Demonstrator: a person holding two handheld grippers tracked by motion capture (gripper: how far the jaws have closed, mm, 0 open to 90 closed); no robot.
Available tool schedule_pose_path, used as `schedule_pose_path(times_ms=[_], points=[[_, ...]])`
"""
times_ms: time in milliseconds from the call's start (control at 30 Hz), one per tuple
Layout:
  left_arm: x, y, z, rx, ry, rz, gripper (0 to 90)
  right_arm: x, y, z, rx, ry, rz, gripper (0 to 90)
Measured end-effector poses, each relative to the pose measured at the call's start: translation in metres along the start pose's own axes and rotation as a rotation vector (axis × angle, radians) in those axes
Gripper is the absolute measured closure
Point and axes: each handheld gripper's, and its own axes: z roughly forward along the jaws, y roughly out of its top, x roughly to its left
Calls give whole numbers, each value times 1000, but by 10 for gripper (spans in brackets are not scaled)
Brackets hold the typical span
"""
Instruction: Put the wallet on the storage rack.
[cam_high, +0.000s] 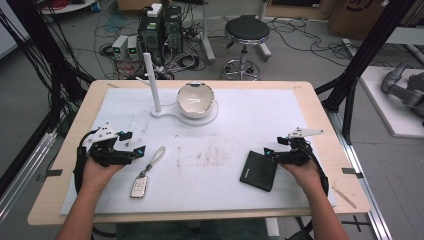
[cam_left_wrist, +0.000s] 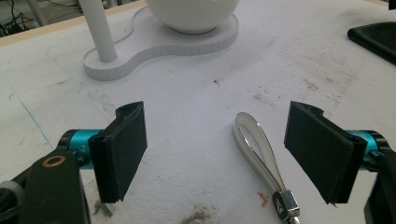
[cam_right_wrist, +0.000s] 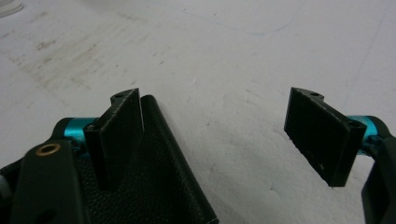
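Approach step, judged: left tool (cam_high: 131, 143) stands with jaws apart and empty just left of the car key (cam_high: 140, 186) on the near-left tabletop (cam_high: 320, 107), right tool (cam_high: 272, 150) likewise apart beside the black wallet (cam_high: 258, 170) near right; next, centre and close.

No text is reading clearly anywhere. The black wallet (cam_high: 258, 170) is carrying a pale line of lettering along its near-left edge (too small to make out), and the key fob (cam_high: 139, 187) is showing unreadable button marks.
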Motion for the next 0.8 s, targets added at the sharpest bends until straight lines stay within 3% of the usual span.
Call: schedule_pose_path(times_ms=[400, 567, 633, 667, 700, 733, 800], points=[[0, 1, -1, -1, 4, 2, 212, 6, -11, 17, 133, 88, -32, 205], [-1, 1, -2, -5, 8, 3, 212, 4, -12, 17, 130, 108, -21, 233], [-1, 1, -1, -6, 7, 2, 213, 5, -12, 16, 136, 111, -21, 265], [-1, 1, -1, -6, 7, 4, 212, 5, -12, 16, 136, 132, -29, 399], [-2, 1, -1, -6, 8, 4, 212, 5, -12, 16, 136, 132, -29, 399], [-2, 1, -1, -6, 8, 5, 212, 5, -12, 15, 138, 184, -34, 516], [-2, 2, -1, -3, 9, 7, 212, 6, -12, 14, 139, 192, -40, 535]])
